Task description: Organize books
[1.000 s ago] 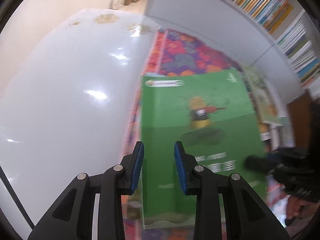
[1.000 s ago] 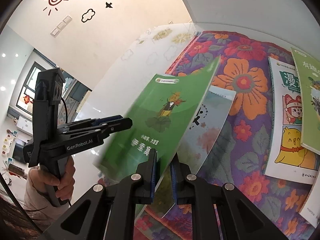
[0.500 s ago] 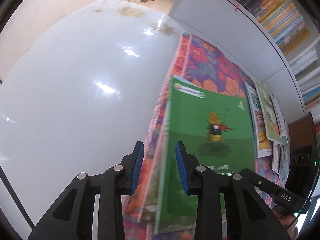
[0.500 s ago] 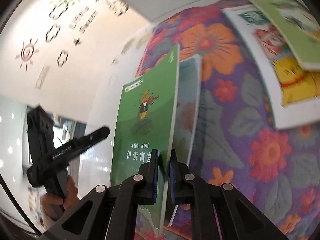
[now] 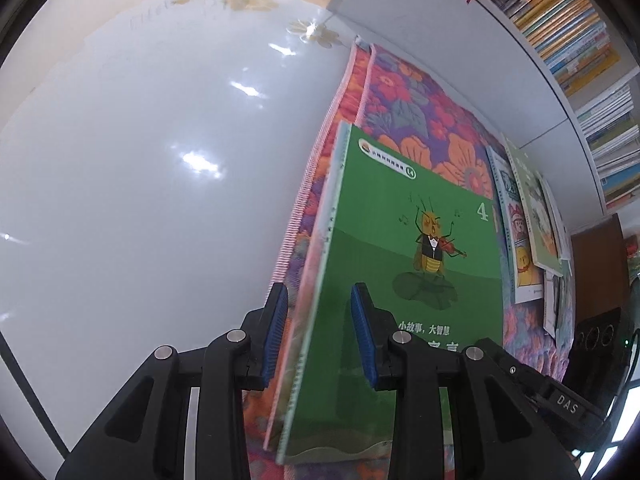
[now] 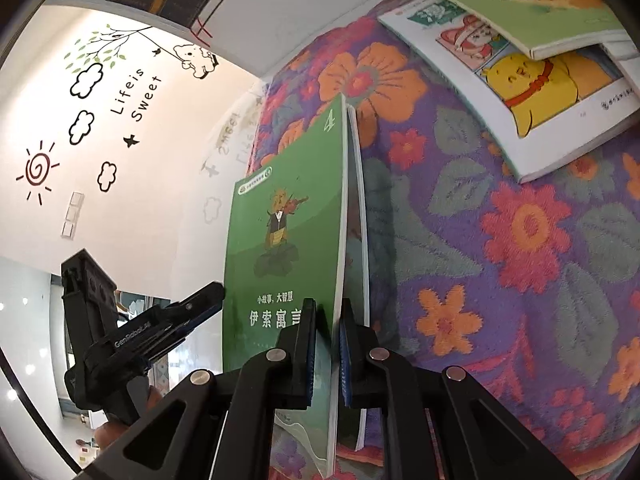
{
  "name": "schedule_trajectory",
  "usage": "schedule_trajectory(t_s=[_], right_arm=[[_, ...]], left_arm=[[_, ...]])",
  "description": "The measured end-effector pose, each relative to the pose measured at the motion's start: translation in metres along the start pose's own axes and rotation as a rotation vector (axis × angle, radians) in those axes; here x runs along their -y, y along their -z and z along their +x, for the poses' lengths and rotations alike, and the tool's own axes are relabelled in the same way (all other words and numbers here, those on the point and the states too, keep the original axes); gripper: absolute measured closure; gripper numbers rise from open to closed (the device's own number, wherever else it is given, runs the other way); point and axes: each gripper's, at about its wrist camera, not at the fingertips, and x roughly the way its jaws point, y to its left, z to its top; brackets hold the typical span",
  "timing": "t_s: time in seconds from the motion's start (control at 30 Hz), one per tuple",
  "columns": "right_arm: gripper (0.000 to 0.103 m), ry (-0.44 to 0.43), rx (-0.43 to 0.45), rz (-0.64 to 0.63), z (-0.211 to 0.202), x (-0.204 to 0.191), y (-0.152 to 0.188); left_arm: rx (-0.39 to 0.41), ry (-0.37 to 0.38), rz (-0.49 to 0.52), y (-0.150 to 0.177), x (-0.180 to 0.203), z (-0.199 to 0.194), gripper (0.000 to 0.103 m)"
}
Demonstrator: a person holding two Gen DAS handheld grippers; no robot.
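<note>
Left wrist view: the left gripper [image 5: 319,336], at lower centre, has its jaws straddling the spine of the green book [image 5: 404,280] without pressing it; the book stands over the floral cloth [image 5: 404,92]. Right wrist view: the right gripper [image 6: 324,354] is clamped on the green book's [image 6: 288,248] lower edge, mid-frame.

Right gripper [image 6: 324,344] angled downward, pads pinched tight on a thin edge. Left gripper [image 5: 319,336] pitched steeply down, jaws narrowly parted, pads [image 5: 276,332] not visibly pressing.
</note>
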Motion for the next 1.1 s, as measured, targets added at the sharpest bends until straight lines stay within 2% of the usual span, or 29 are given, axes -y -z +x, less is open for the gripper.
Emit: schedule_trajectory(t_s=[0.07,0.17,0.73,0.87,0.93,0.97,1.1], right_arm=[[0.094,-0.011,-0.006,0.026,0.0,0.003,0.003],[0.093,0.011,0.001,-0.013,0.0,-0.004,0.003],[0.09,0.012,-0.015,0.01,0.007,-0.003,-0.002],[0.082,0.048,-0.026,0.004,0.005,-0.009,-0.006],[0.067,0.032,-0.032,-0.011,0.006,-0.012,-0.007],[0.064,0.033,-0.03,-0.015,0.005,-0.014,-0.007],[0.054,0.135,0.0,-0.023,-0.005,-0.022,-0.008]], left_arm=[[-0.002,-0.003,0.002,0.0,0.003,0.003,0.07],[-0.002,-0.025,0.026,0.0,0.007,0.003,0.07],[-0.014,-0.017,0.014,-0.003,0.005,0.005,0.07],[-0.014,-0.003,-0.005,-0.002,0.0,0.004,0.07],[-0.013,-0.018,-0.008,-0.002,-0.001,0.004,0.07],[-0.008,-0.029,-0.011,-0.002,-0.002,0.003,0.07],[0.023,-0.041,-0.039,-0.005,-0.009,-0.008,0.07]])
